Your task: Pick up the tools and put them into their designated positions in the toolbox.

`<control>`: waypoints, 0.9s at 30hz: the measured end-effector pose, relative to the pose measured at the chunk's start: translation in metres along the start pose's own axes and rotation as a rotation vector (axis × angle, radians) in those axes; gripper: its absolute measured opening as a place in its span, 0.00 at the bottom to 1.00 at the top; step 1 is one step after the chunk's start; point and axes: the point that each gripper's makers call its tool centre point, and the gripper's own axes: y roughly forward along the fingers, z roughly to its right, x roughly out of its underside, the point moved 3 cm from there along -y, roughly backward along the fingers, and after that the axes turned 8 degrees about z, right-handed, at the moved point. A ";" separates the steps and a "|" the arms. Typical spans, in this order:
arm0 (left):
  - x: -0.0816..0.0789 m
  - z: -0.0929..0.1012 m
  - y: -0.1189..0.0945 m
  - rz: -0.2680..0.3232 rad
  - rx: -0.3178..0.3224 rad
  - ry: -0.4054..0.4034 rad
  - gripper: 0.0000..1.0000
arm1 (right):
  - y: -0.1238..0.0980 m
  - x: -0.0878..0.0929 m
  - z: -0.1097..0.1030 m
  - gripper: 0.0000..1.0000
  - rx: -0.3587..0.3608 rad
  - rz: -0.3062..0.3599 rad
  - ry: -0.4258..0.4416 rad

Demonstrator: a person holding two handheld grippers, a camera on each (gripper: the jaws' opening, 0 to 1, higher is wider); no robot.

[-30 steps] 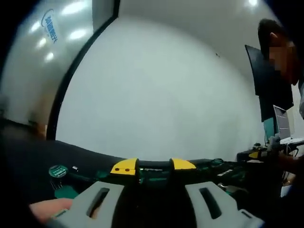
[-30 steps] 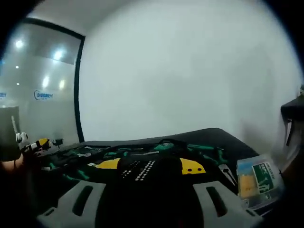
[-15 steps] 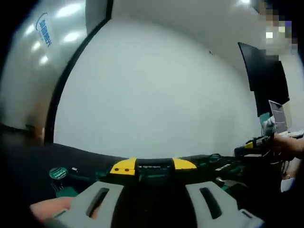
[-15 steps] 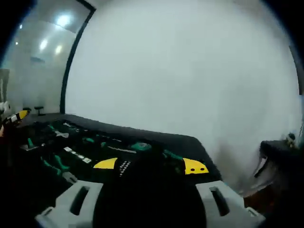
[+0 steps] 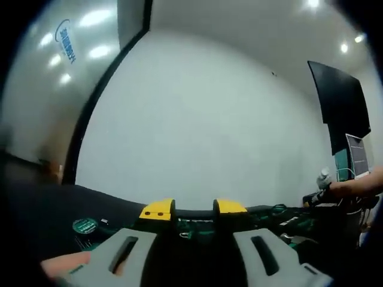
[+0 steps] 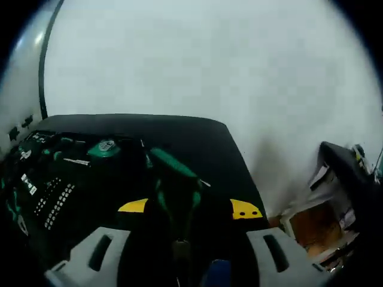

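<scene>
Where the right gripper [image 6: 190,208] meets the dark table [image 6: 179,134], little detail resolves: its yellow-tipped jaws stand wide apart with nothing gripped, and between them lies a green-handled tool [image 6: 175,179], blurred, its long axis running from the camera away toward the upper left; its exact type cannot be told, nor whether the jaws touch it. Left of it sits the open toolbox [image 6: 42,179], cut off by the view's edge, green tools and rows of small sockets faint inside. A round green piece [image 6: 105,147] lies beyond. Compared with half a second ago, this view has dipped toward the table and the tool now sits between the jaws. In the left gripper view, the left gripper [image 5: 192,208] also stands open and empty, low over the table edge; a fingertip [image 5: 69,266] shows at bottom left, partly hidden by the jaw mount. A green disc [image 5: 84,225] lies left. At right a hand [image 5: 353,186] now shows, lower than before, before a dark monitor [image 5: 341,107].
</scene>
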 end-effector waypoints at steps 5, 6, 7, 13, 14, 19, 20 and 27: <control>-0.001 -0.003 0.001 0.011 -0.008 -0.007 0.25 | 0.011 0.017 -0.004 0.50 -0.018 -0.059 0.030; 0.000 -0.003 0.001 0.011 -0.008 -0.006 0.25 | 0.012 0.009 -0.005 0.48 -0.031 -0.014 -0.013; 0.000 -0.004 0.001 0.011 -0.006 -0.003 0.25 | 0.011 0.010 -0.010 0.41 -0.048 -0.046 0.016; 0.003 -0.007 0.003 0.005 -0.004 0.009 0.25 | 0.008 0.007 -0.007 0.32 -0.064 -0.010 0.129; 0.003 -0.010 0.004 0.007 -0.005 0.006 0.25 | 0.006 0.004 -0.006 0.32 -0.064 -0.001 0.171; 0.005 -0.014 0.005 0.003 -0.008 0.003 0.25 | -0.010 -0.010 -0.003 0.32 -0.076 0.073 0.216; 0.006 -0.016 0.006 0.000 -0.008 0.005 0.25 | -0.013 -0.016 -0.003 0.32 -0.077 0.101 0.214; 0.008 -0.026 0.006 -0.010 -0.014 0.010 0.25 | -0.051 -0.064 -0.026 0.32 -0.128 0.344 0.143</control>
